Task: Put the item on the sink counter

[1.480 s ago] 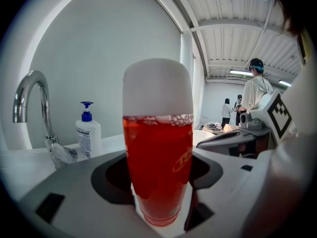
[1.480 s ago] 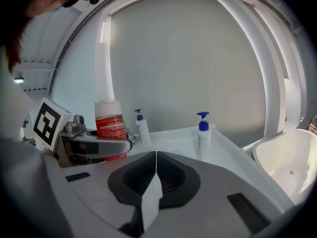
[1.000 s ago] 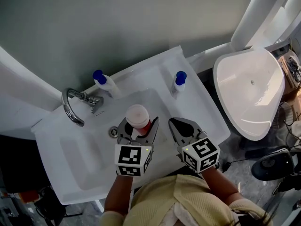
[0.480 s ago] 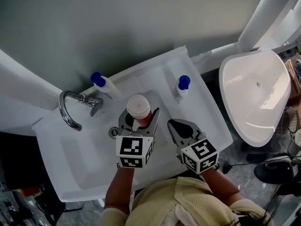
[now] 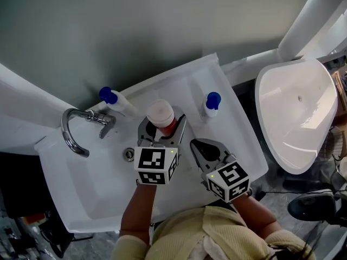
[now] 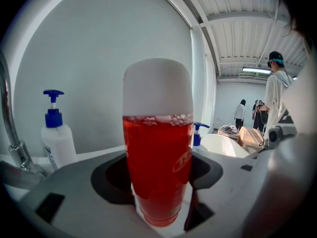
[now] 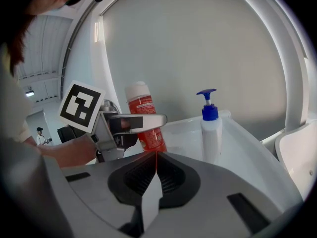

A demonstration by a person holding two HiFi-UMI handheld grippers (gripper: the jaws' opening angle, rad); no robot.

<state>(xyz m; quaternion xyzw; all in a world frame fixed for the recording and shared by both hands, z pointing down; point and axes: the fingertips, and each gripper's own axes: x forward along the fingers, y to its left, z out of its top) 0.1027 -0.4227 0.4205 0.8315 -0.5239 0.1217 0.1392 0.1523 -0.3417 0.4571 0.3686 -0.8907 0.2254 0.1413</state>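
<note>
Item: red bottle with white cap (image 5: 160, 115), upright, centre of the head view, above the basin and not yet resting on the sink counter (image 5: 190, 80)

Holder: left gripper (image 5: 161, 128), jaws closed on the bottle's lower body

Right gripper (image 5: 208, 150): lower right of the bottle, jaws pressed together with nothing between them

Nearby: blue-topped pump bottle (image 5: 210, 104) just upper right, second pump bottle (image 5: 112, 99) upper left, both on the counter's back ledge; faucet (image 5: 73, 130) at left

Status, judged: pick-up done, carry under way; set-down on the counter and release are left

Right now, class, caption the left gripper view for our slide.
Left gripper gripping a white-capped red bottle, pump dispenser behind.
</note>
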